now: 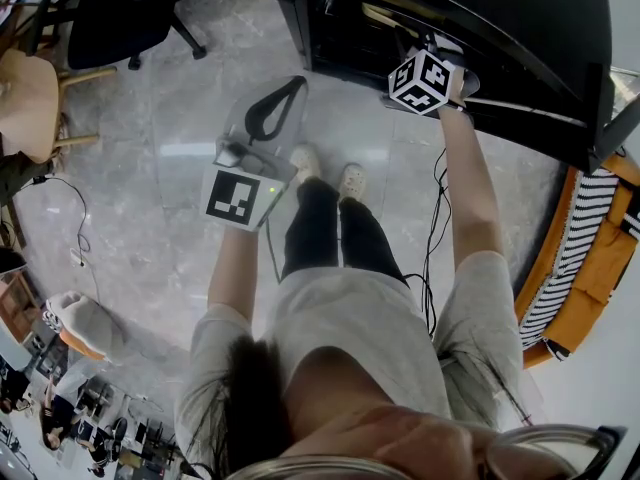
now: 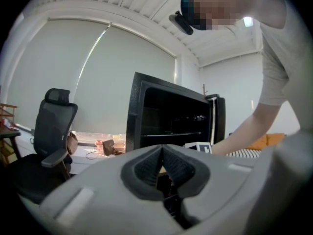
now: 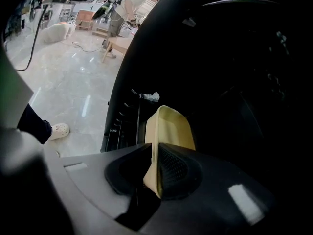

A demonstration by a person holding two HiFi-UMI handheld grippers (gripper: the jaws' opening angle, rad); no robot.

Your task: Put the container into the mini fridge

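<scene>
Nearly in, just not let go yet

The right gripper is clamped on the side wall of the yellow container, held right at the dark opening of the mini fridge. I'd say setting it down and releasing is what's left. The left gripper has its jaws pressed together, holding nothing.

L hand-held gripper over pale floor; R hand-held gripper at black mini fridge front.
</scene>
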